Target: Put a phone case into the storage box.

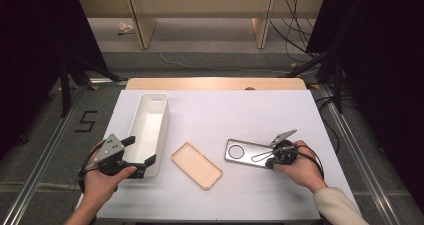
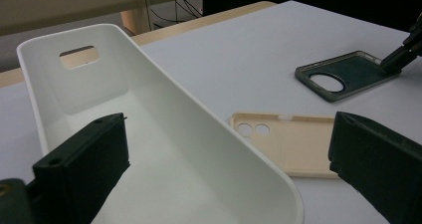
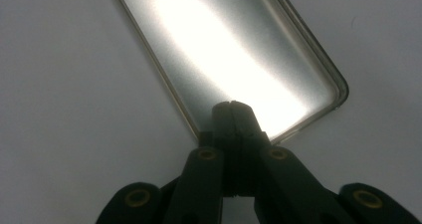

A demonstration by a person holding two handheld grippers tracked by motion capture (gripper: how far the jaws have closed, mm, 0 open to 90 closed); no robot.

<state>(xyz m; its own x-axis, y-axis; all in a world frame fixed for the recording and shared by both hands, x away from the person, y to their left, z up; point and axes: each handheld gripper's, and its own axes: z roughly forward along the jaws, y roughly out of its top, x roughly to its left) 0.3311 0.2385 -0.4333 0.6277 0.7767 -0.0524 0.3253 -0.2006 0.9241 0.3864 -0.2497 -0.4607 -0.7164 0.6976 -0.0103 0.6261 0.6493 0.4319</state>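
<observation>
On the white desk (image 1: 240,115) the right gripper (image 1: 272,159) sits at the near short end of a grey phone case (image 1: 243,152), its 2 fingers (image 3: 234,119) pressed together with the tips over that end, close to one rounded corner; whether the case's raised rim is actually pinched between them I cannot tell. The grey case lies flat, hollow side up, its round camera hole at the end away from the hand, and it rests well inside the desk's right edge, with bare white surface beyond it and behind it. Just to its left, apart from it, a beige phone case (image 1: 196,165) lies flat and slanted, also hollow side up, with a strip of open desk between the 2 cases. Further left stands a long white bin (image 1: 150,130), running away from the person near the desk's left edge. The left gripper (image 1: 136,154) is at the bin's near end, fingers (image 2: 84,164) spread wide, one over the bin's inside and one outside its right wall, gripping nothing.
</observation>
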